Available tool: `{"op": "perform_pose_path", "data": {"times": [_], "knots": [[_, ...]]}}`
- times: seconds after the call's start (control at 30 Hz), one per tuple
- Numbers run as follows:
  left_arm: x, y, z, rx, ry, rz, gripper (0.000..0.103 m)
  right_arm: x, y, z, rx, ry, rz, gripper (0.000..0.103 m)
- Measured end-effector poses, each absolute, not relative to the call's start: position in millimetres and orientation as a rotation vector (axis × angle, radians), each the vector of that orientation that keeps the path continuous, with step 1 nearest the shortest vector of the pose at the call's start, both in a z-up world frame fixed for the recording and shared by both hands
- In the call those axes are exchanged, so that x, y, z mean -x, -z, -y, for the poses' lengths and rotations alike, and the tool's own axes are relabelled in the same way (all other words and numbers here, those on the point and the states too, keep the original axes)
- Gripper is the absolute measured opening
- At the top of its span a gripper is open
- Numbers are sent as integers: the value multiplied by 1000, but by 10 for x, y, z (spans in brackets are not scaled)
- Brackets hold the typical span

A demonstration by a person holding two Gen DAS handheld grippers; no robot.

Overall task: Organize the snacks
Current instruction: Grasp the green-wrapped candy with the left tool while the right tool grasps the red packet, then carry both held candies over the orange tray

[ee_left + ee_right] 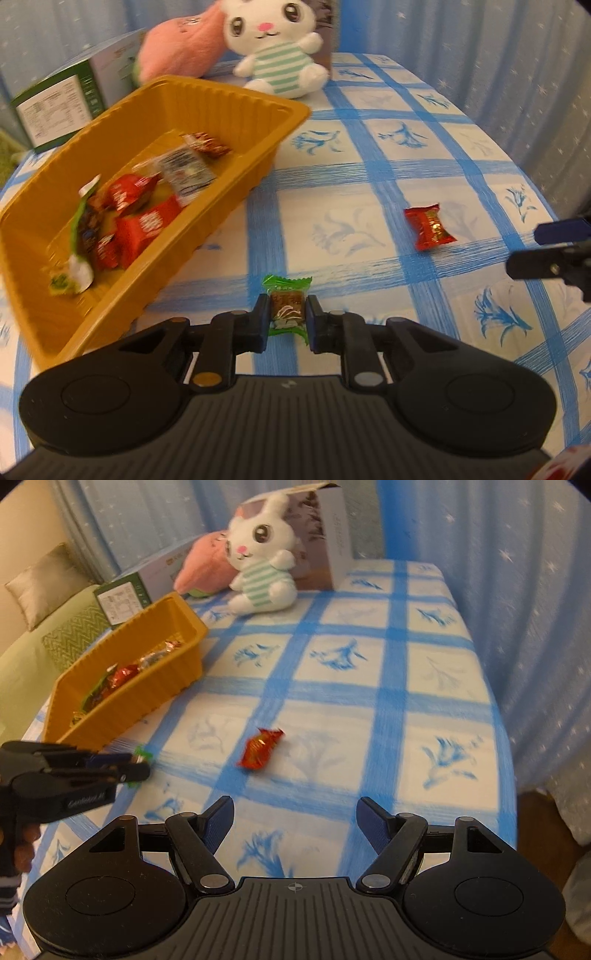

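Observation:
My left gripper (286, 308) is shut on a small green-wrapped candy (287, 306), its pads pressing both sides just above the blue-checked tablecloth. The same gripper (138, 766) shows at the left of the right wrist view, with green wrapper (142, 755) poking out at its tips. A red-wrapped candy (428, 228) (260, 752) lies loose on the cloth, to the right of the left gripper. My right gripper (295, 818) hangs open and empty, nearer than the red candy. An orange tray (207, 92) (147, 698) at the left holds several wrapped snacks.
A white plush rabbit (277, 51) (264, 568) and a pink plush (177, 48) sit at the table's far end, beside a green-and-white box (59, 107) and a tall carton (332, 542). Blue curtains hang behind and to the right. A hand (22, 845) holds the left gripper.

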State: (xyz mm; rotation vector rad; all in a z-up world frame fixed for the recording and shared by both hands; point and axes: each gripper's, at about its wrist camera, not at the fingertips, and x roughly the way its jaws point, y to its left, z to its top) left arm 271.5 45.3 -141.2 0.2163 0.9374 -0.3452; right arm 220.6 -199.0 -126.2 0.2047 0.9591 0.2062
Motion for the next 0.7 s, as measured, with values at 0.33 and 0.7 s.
{"op": "perform_pose_path", "data": {"times": [0.33, 0.7], "knots": [[-2515, 1341, -888, -148, 211, -955, 18, -2625, 1368, 1723, -203, -292, -954, 49], [-2360, 1261, -1235, -100, 104, -950, 18, -2869, 1513, 1663, -180, -277, -973, 36]]}}
